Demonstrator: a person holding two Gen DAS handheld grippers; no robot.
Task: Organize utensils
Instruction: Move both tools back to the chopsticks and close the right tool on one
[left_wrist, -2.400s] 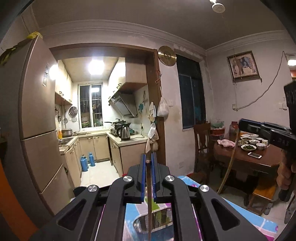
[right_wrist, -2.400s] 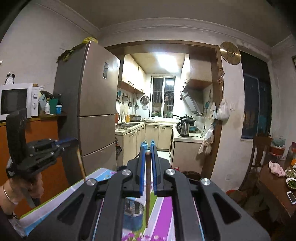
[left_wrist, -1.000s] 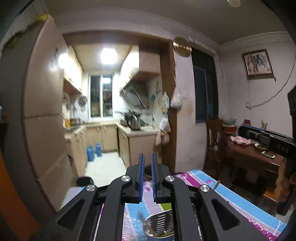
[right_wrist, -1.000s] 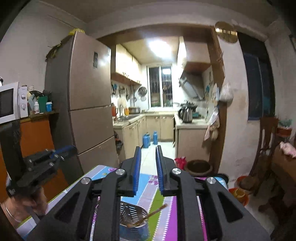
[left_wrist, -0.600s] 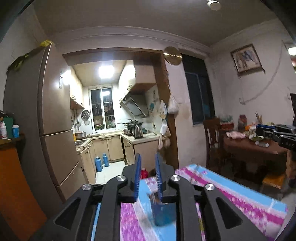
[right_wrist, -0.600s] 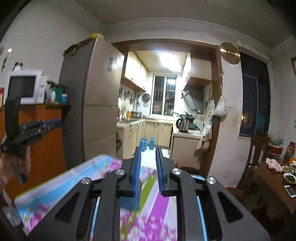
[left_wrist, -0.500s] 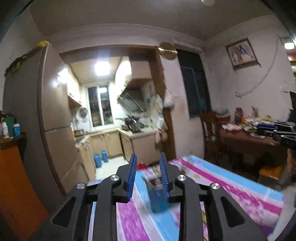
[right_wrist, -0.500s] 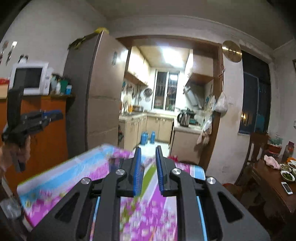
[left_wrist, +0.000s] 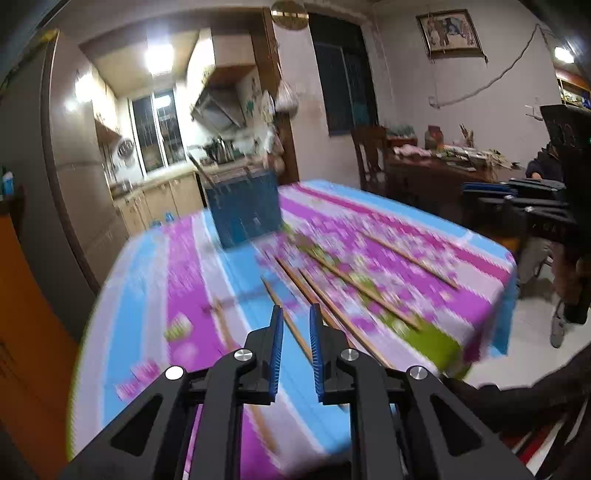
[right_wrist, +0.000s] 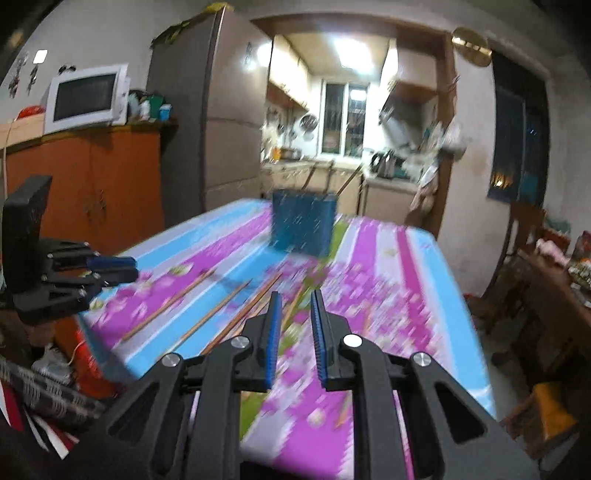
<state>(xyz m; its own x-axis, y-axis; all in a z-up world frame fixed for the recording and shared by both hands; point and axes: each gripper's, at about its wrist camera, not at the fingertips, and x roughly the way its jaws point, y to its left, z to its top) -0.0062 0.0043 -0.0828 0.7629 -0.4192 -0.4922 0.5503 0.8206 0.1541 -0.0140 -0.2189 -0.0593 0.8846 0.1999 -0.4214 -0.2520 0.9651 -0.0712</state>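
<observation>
The cloth-covered surface (left_wrist: 173, 266) carries a blue holder (left_wrist: 243, 206) at its far end, with several chopsticks (left_wrist: 332, 273) lying loose, long axes running away toward it. The left gripper (left_wrist: 295, 325) is nearer: one stick lies just ahead between its narrow, empty jaws, which have just been closing. The right gripper (right_wrist: 293, 310) jaws are also narrow and empty.

Each wrist view looks forward and slightly down along its fingers, low over the near table (left_wrist: 155, 280) edge. Both face the far kitchen and share the blue holder (left_wrist: 243, 206) and chopsticks (right_wrist: 207, 317).
</observation>
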